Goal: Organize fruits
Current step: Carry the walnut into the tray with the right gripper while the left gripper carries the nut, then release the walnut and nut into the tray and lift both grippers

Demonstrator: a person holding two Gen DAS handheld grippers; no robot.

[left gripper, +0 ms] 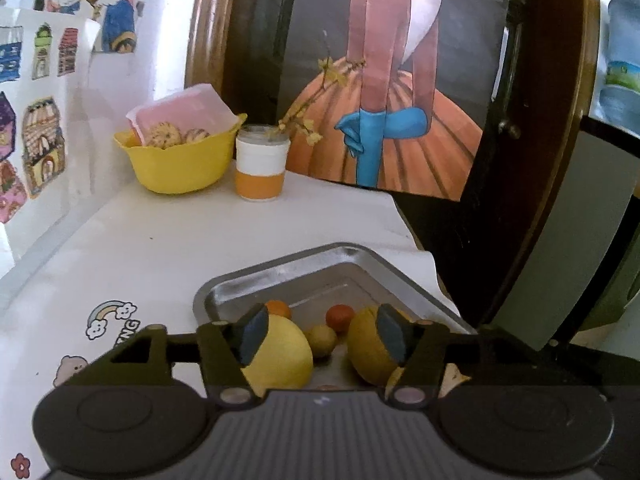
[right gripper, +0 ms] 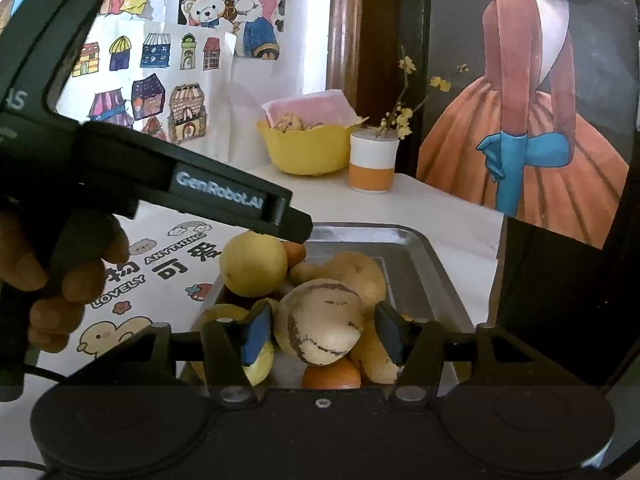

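A metal tray on the white table holds several fruits. In the left wrist view my left gripper hangs open over the tray, a lemon by its left finger, a yellow-orange fruit by its right, and a small yellow fruit untouched between them. In the right wrist view my right gripper stands open around a cream, brown-striped fruit, with small gaps at both pads. An orange lies beneath it. The left gripper's body, held by a hand, reaches over the lemon.
A yellow bowl of cookies and a white-and-orange cup with a flower sprig stand at the back. A large framed painting leans behind the tray, right. Sticker-covered wall on the left.
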